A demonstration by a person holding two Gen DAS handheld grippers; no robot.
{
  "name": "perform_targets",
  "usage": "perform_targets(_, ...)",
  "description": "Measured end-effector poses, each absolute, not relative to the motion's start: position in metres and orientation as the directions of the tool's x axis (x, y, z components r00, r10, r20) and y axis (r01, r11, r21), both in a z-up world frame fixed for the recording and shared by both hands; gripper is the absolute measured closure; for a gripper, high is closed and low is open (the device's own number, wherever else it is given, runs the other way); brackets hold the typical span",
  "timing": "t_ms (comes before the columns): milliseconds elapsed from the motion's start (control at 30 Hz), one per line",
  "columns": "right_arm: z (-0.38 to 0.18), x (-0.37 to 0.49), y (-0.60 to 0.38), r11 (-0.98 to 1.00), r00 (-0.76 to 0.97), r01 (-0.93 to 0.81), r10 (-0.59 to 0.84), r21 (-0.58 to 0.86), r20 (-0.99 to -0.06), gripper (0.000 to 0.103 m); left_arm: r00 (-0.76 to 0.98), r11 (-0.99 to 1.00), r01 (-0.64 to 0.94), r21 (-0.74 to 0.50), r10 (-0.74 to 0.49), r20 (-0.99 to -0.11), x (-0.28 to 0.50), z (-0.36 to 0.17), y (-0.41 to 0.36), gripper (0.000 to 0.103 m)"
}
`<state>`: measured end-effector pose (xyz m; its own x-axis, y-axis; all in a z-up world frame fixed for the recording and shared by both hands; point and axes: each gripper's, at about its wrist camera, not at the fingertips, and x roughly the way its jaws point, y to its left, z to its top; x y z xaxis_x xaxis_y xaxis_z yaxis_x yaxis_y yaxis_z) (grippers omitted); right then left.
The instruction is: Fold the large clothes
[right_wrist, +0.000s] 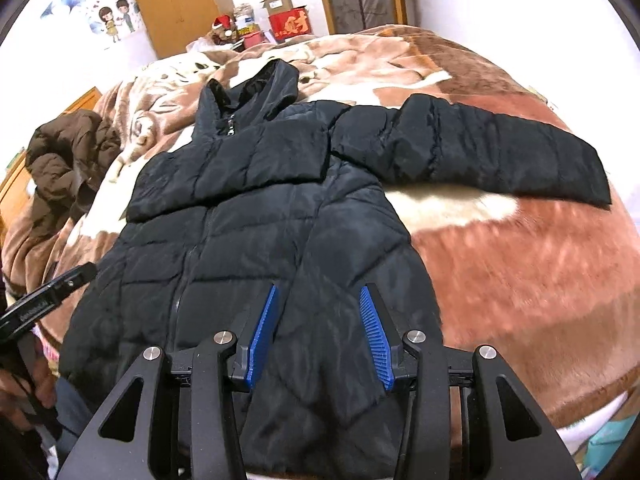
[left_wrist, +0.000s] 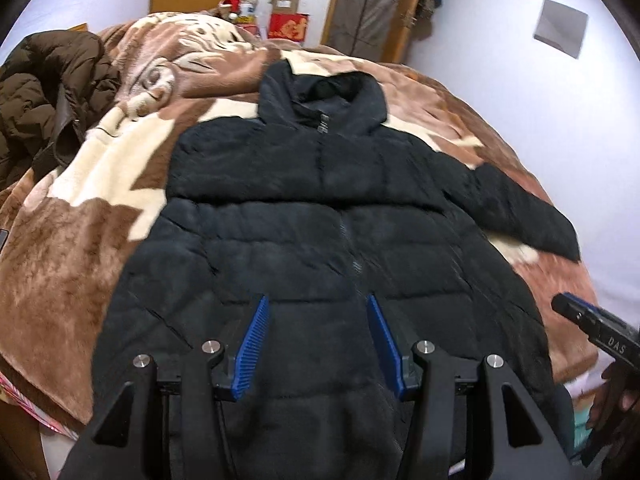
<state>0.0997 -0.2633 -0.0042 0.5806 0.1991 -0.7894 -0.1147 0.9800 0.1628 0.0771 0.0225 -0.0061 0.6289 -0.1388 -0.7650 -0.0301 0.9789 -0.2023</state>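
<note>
A black hooded puffer jacket [left_wrist: 320, 208] lies front up and zipped on the bed, hood at the far end. Its left sleeve appears folded across the chest. The other sleeve [right_wrist: 500, 156] stretches out flat to the right. My left gripper [left_wrist: 318, 300] hovers above the lower front near the zip, its blue pads apart with nothing between them. My right gripper [right_wrist: 320, 288] hangs over the jacket's lower right panel, also open and empty. Each gripper shows at the edge of the other's view: the right one [left_wrist: 568, 308], the left one [right_wrist: 80, 274].
A brown and cream plush blanket [right_wrist: 520, 272] covers the bed. A brown padded coat [left_wrist: 48, 100] is heaped at the far left. Boxes and a red carton [right_wrist: 290, 22] stand beyond the bed by a wooden door. A hand [right_wrist: 24, 392] holds the left gripper.
</note>
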Motion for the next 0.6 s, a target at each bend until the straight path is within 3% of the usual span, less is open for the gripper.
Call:
perform_targets(267, -0.002, 0.097, -0.287, 0.982, 0.591, -0.054, 0.176, 0.180, -0.787, 0.058, 0.615, 0.982, -0.014, -0.187, -0.139, -0.776, 0.076, -0.001, 0.006, 0.048)
perform_targets(400, -0.007, 0.107, -0.308, 0.980, 0.594, 0.005, 0.159, 0.201, -0.789, 0.049, 0.610, 0.984, -0.020, -0.177, -0.128, -0.782, 0.087, -0.004, 0.005, 0.043)
perform_targets(600, -0.019, 0.133, -0.353, 0.972, 0.588, 0.110, 0.107, 0.210, -0.802, 0.048, 0.586, 0.990, -0.017, -0.144, -0.107, -0.803, 0.118, -0.016, 0.001, 0.041)
